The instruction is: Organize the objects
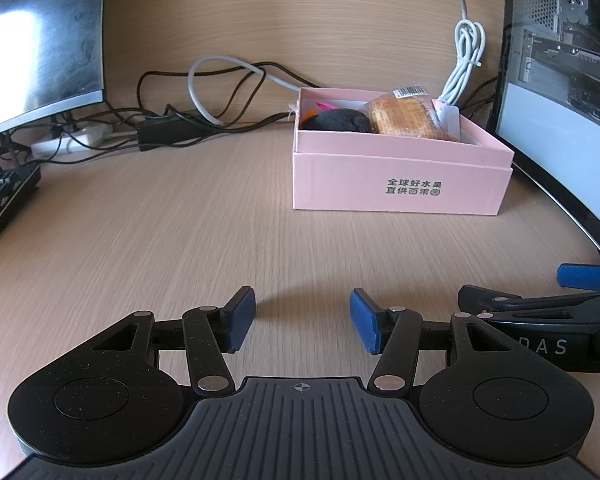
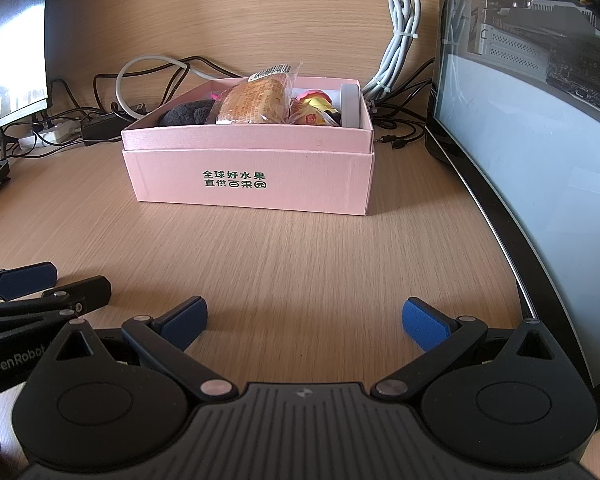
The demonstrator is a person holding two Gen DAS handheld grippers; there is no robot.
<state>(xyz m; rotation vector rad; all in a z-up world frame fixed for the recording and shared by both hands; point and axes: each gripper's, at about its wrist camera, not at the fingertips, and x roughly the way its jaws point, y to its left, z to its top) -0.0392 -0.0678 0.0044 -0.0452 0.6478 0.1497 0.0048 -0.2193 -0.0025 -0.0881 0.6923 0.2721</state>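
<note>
Rectangular pink cardboard box (image 2: 248, 178) on wooden desk (image 2: 300, 260), packed with wrapped orange pastry (image 2: 256, 100) and dark fuzzy lump (image 2: 184, 114). Left gripper (image 1: 303, 318) and right gripper (image 2: 305, 322) both spread wide, empty.

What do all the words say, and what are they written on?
"全球好水果 直供百果园": front wall of the pink cardboard box.
"GenRobot": side of the black left gripper.
"DAS", start hidden: side of the black right gripper.
Barcode label on the clear-wrapped orange snack packet: too small to read.
</note>
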